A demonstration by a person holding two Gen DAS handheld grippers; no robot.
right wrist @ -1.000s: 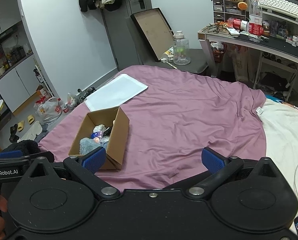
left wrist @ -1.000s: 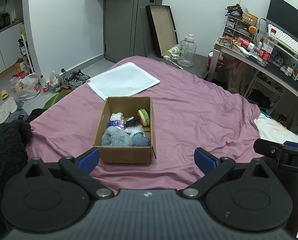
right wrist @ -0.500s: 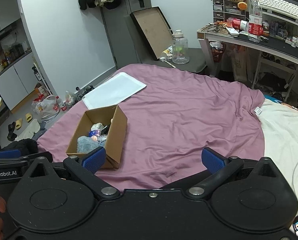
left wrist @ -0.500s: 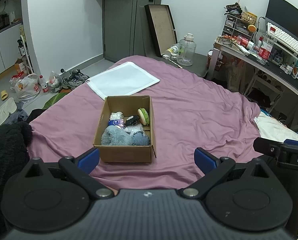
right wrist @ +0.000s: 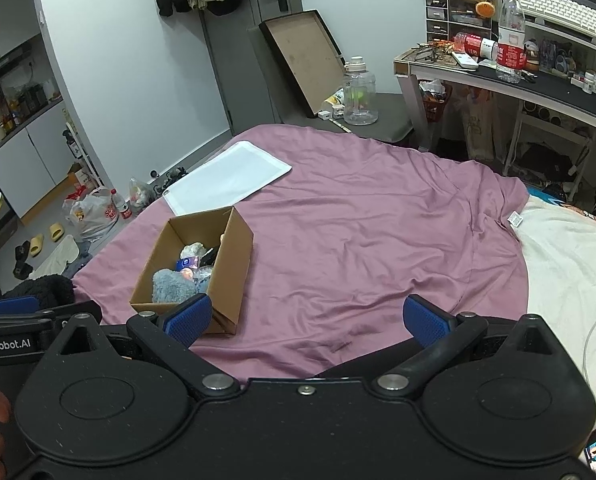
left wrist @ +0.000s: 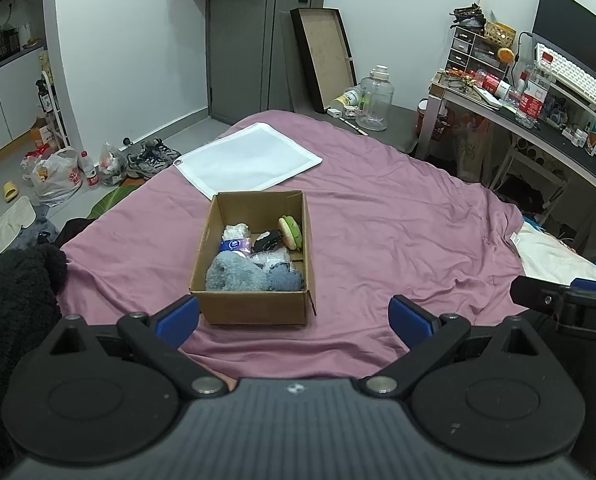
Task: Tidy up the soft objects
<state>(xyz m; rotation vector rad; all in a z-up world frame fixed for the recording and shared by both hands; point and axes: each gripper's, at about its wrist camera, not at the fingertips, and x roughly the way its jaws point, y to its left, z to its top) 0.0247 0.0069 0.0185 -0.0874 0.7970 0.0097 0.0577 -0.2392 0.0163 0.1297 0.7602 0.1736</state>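
On the bed [left wrist: 377, 216], 12 o'clock: box [left wrist: 254, 304] holds soft things [left wrist: 238, 276] | your left gripper [left wrist: 294, 316] and right gripper [right wrist: 305, 320] both wide open, holding nothing | nothing soft lies loose on the bed.

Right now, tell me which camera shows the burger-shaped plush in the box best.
The left wrist view: it looks down into the cardboard box, so the burger plush shows leaning against the right wall. In the right wrist view that wall hides it.
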